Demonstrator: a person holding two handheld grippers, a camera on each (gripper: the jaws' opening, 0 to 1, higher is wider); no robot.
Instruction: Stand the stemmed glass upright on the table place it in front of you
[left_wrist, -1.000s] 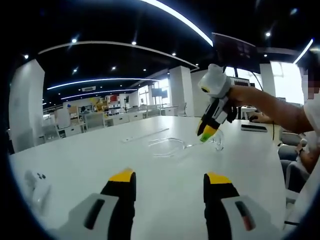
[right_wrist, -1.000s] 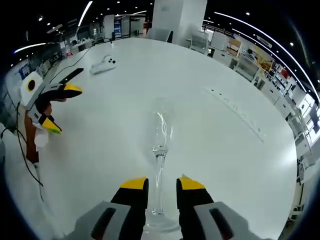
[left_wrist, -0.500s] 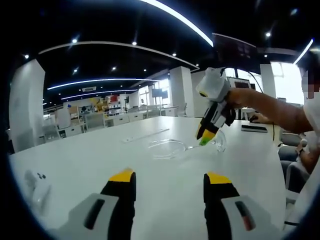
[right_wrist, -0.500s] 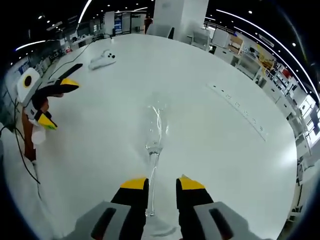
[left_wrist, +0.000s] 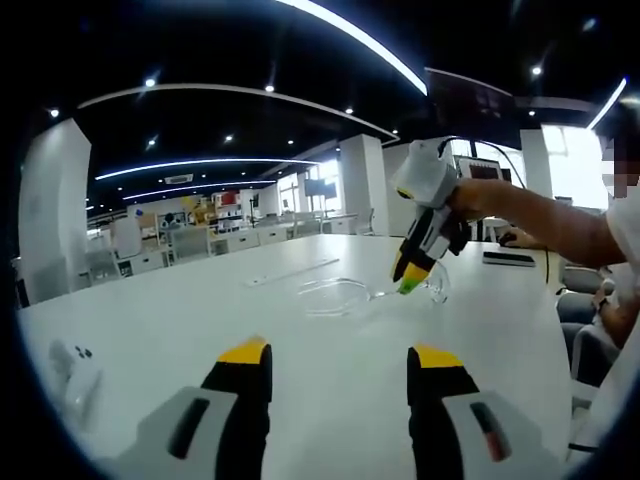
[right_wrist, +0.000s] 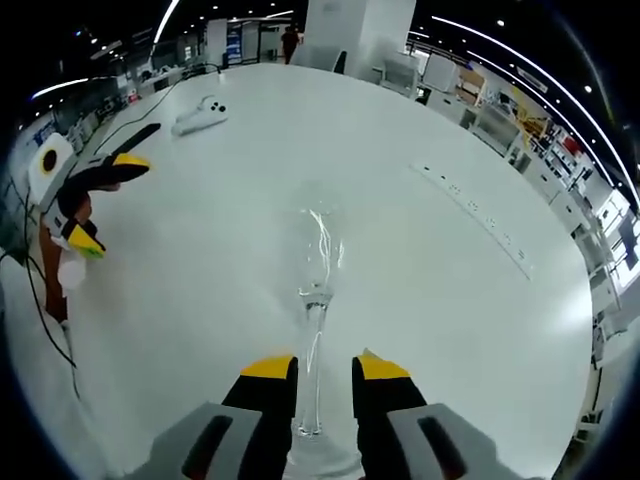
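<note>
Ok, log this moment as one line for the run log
stage: grasping stem | stemmed glass: lying on white table | right claw: astride stem, not closed | left claw: open, idle

Stemmed glass (right_wrist: 318, 300) on table (right_wrist: 430, 300), stem between right gripper (right_wrist: 325, 372) jaws

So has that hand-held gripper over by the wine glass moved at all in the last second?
Yes, a little. In the left gripper view the right hand-held gripper has risen slightly and shifted left against the dark phone lying on the table, beside the stemmed glass.
</note>
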